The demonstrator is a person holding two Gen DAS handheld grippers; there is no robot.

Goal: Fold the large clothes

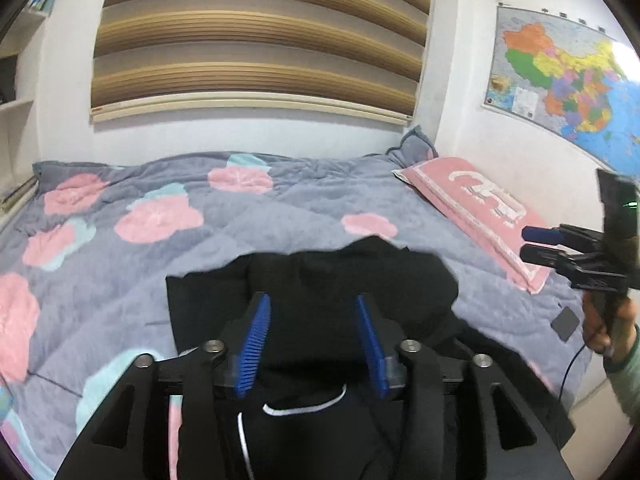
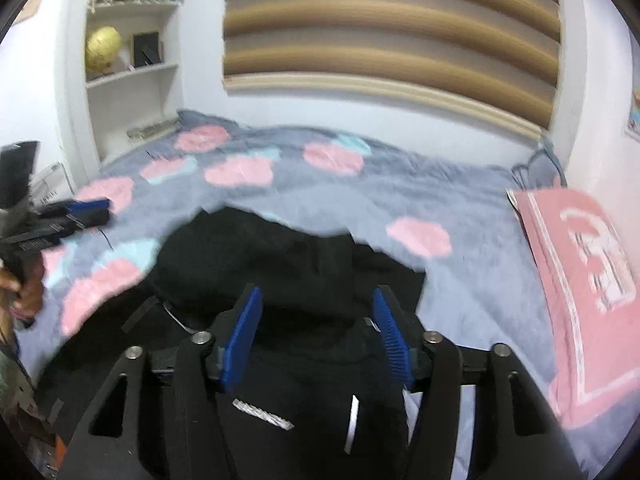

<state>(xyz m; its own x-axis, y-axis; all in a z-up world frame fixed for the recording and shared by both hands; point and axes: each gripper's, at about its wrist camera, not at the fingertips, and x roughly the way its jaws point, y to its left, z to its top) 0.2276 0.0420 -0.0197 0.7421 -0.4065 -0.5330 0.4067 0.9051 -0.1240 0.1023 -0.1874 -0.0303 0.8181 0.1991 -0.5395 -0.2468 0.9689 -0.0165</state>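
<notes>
The black garment (image 1: pixel 320 280) lies bunched at lower centre on the bed (image 1: pixel 120 260), partly folded but untidy. Left tongs (image 1: pixel 312 344) and right tongs (image 2: pixel 320 336) gape empty above it; squaring remains, I judge.

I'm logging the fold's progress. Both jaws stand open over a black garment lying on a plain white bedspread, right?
Not quite: the bedspread is grey with pink flowers, not plain white, as the left wrist view shows. The rest holds: the left gripper and right gripper stand with jaws open over the black garment.
</notes>
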